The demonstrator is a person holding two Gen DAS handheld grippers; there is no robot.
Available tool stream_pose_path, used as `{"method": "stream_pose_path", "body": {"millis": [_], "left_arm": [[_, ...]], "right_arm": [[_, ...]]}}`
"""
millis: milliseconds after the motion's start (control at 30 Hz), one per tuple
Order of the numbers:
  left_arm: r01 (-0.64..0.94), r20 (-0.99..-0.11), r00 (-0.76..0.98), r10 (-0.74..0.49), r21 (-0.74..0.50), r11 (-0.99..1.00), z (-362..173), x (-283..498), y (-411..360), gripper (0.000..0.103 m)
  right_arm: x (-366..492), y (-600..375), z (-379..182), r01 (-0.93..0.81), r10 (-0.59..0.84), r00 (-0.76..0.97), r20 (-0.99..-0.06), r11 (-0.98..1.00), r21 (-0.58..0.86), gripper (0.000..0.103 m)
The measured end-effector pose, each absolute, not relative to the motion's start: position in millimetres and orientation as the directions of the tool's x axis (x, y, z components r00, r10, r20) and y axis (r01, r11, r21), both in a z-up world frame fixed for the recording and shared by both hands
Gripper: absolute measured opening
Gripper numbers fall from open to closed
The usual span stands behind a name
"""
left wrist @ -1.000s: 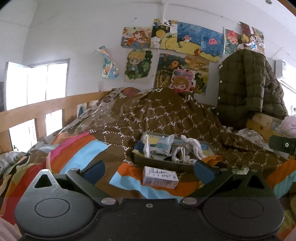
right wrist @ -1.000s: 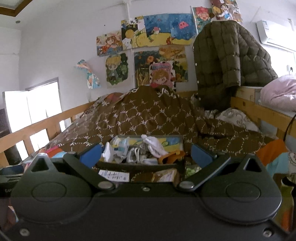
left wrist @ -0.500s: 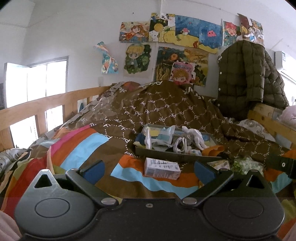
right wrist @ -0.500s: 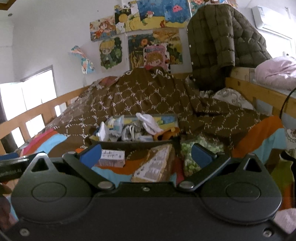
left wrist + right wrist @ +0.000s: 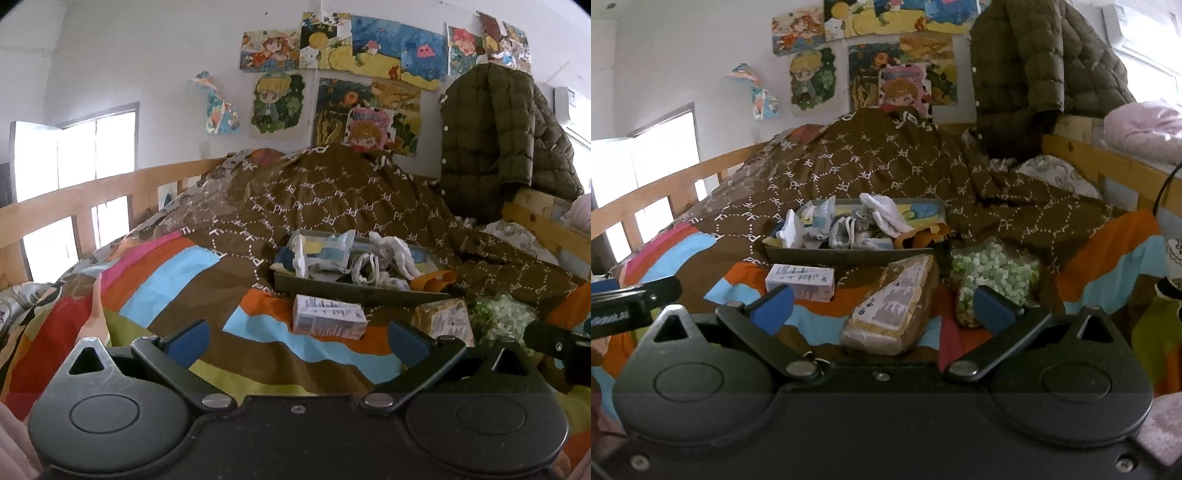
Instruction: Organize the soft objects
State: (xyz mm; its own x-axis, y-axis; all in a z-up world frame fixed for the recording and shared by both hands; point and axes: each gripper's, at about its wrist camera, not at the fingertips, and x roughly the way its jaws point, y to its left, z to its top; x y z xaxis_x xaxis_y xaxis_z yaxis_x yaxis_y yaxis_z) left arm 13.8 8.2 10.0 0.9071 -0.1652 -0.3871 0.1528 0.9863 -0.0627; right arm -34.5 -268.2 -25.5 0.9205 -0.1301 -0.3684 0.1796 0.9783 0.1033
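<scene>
quilt (image 5: pixel 332 199): "PF" print | white box (image 5: pixel 800 281): label unreadable

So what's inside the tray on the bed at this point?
The tray holds a jumbled heap: a white glove, white and pale blue soft items, and an orange piece draped over its right end. The heap hides most of the tray bottom and whatever lies underneath.

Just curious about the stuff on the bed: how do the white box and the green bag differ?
The box is rigid, white and printed; the bag is clear, lumpy and full of green bits. The box lies left of the tray's front, the bag at its right corner. Both rest on the blanket, untouched.
</scene>
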Motion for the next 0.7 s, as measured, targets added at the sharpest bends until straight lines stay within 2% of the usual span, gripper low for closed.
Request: {"method": "stream_pose_path", "body": {"millis": [267,500,700], "left_arm": [[0.128,-0.411,0.899,-0.15,-0.081,0.988,3.9,14.6,2.4,0.102],[0.149,-0.432,0.89,-0.148,-0.031,0.988,-1.8,16.5,-10.7,0.102],[0.114,-0.448,0.885,-0.122,-0.045,0.992,-3.9,20.5,-7.7,0.102]], "right_arm": [[-38.7,-272.5,-31.9,0.171,-0.109,0.921,-0.374,0.976,0.136,0.103],[-31.3,-276.5,-41.9,0.192,-0.108,0.9,-0.423,0.968,0.161,0.103],[-16.4,-276.1,-54.2,0.215,-0.119,0.867,-0.483,0.965,0.149,0.103]]}}
